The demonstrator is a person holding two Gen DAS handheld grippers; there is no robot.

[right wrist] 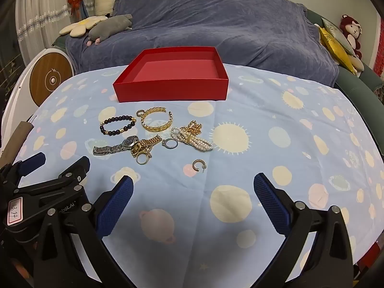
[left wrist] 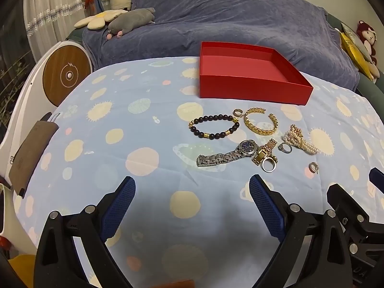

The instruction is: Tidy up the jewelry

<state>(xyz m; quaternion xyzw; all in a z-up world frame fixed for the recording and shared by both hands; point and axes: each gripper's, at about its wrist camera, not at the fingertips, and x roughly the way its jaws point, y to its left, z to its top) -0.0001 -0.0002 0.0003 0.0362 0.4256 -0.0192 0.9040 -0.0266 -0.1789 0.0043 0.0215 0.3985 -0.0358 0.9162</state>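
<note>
An empty red box [left wrist: 249, 88] [right wrist: 172, 88] stands at the back of the table. In front of it lie a dark bead bracelet [left wrist: 214, 126] [right wrist: 117, 124], a gold cuff [left wrist: 260, 123] [right wrist: 157, 119], a silver watch [left wrist: 226, 153] [right wrist: 115, 147], a gold watch [left wrist: 264, 151] [right wrist: 144, 144], a pearl bracelet [left wrist: 300, 139] [right wrist: 192, 138], several rings and a hoop earring [left wrist: 314, 167] [right wrist: 198, 165]. My left gripper [left wrist: 192, 187] is open and empty, near the table's front. My right gripper [right wrist: 193, 184] is open and empty beside it, just short of the earring.
The table wears a light blue cloth with planet prints [right wrist: 288, 144]. A sofa under a blue-grey cover [left wrist: 228, 19] stands behind, with soft toys [left wrist: 130, 20]. A white device with a wooden disc [left wrist: 67, 74] stands at the left. A brown pouch [left wrist: 31, 153] lies on the table's left edge.
</note>
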